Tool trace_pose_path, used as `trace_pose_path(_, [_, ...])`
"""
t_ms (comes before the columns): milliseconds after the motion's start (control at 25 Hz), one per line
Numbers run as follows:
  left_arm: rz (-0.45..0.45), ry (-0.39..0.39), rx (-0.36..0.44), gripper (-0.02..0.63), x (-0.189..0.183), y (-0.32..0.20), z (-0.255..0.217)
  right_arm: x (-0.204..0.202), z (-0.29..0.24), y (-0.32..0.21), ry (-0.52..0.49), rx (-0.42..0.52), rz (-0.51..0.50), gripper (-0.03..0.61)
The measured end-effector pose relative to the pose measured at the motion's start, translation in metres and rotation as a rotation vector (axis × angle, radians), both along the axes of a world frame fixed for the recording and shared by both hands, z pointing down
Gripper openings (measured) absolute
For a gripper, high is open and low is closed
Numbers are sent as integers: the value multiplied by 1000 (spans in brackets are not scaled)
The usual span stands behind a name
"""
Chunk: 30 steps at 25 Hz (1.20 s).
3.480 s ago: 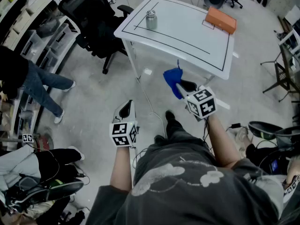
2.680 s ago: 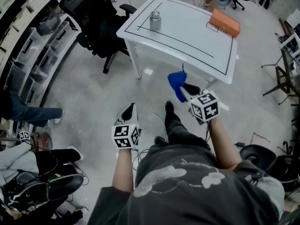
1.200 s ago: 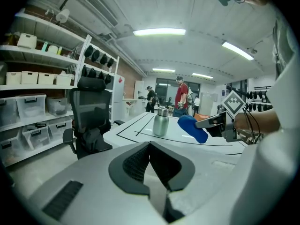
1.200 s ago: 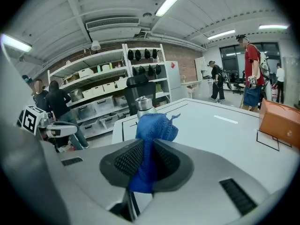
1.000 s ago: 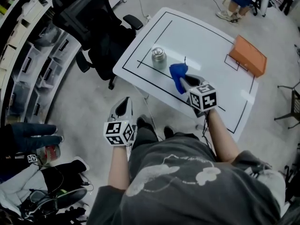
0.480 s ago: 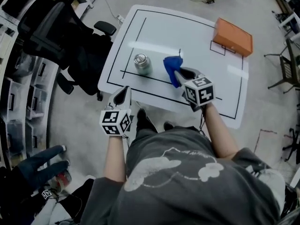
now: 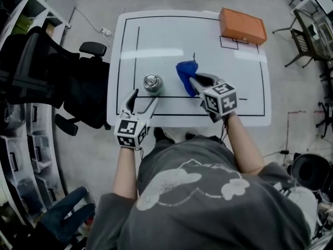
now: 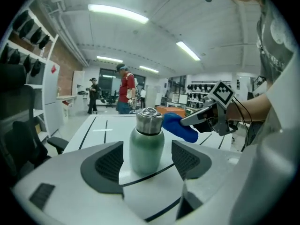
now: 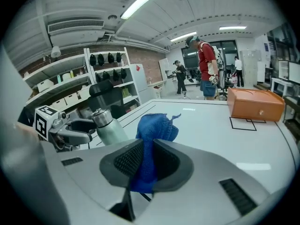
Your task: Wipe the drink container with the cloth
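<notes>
A pale green drink container point(image 7: 152, 82) with a steel cap stands upright near the front left of the white table point(image 7: 244, 87). My left gripper point(image 7: 144, 97) is just in front of it; its jaws have just been opening and stand wide apart. In the left gripper view the container point(image 8: 147, 142) rises just past the tips, and the pads point(image 8: 110, 162) do not touch it. My right gripper point(image 7: 193, 82) is shut on a blue cloth point(image 7: 184, 71), held over the table to the right of the container. The cloth point(image 9: 157, 128) bunches up between the jaws of that gripper point(image 9: 146, 161).
An orange box point(image 7: 242, 25) lies at the table's far right corner. A black office chair point(image 7: 47, 82) stands left of the table, with shelving point(image 7: 21, 155) behind it. Black lines mark rectangles on the tabletop. People stand far off in the room point(image 8: 124, 90).
The person has stepped up to the table, so it now lies square ahead. My left gripper has moved forward to the container and its jaws have spread. The right gripper still holds the cloth.
</notes>
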<state>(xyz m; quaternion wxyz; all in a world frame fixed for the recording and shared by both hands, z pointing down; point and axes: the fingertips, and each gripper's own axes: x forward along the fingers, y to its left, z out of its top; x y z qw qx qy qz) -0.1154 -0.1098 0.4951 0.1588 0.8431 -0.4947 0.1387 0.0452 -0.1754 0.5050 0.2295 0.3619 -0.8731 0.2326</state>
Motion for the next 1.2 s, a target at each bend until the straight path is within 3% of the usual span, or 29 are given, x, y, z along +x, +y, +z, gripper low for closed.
trace_pose_path(160, [118,-34,6,324,9,-16,2,-13,-7,-1,-33,-9,17,58])
trace_pose_path(520, [291,-64,-13,304,15,-32,13,-68,-41,9,-179,-19,-10,58])
trace_pose_path(680, [303,-50,5,302,16,-31,11,-90,-38,14,-169,-25,-10,58])
trace_pose_path(840, [321,-33,16,301,18,-31,12,-95,-18,14,-124,-60,57,54])
trace_pose_path(1200, [463,-12,42,301,16,-30,11,-89,-1,12,-90,-113,129,49])
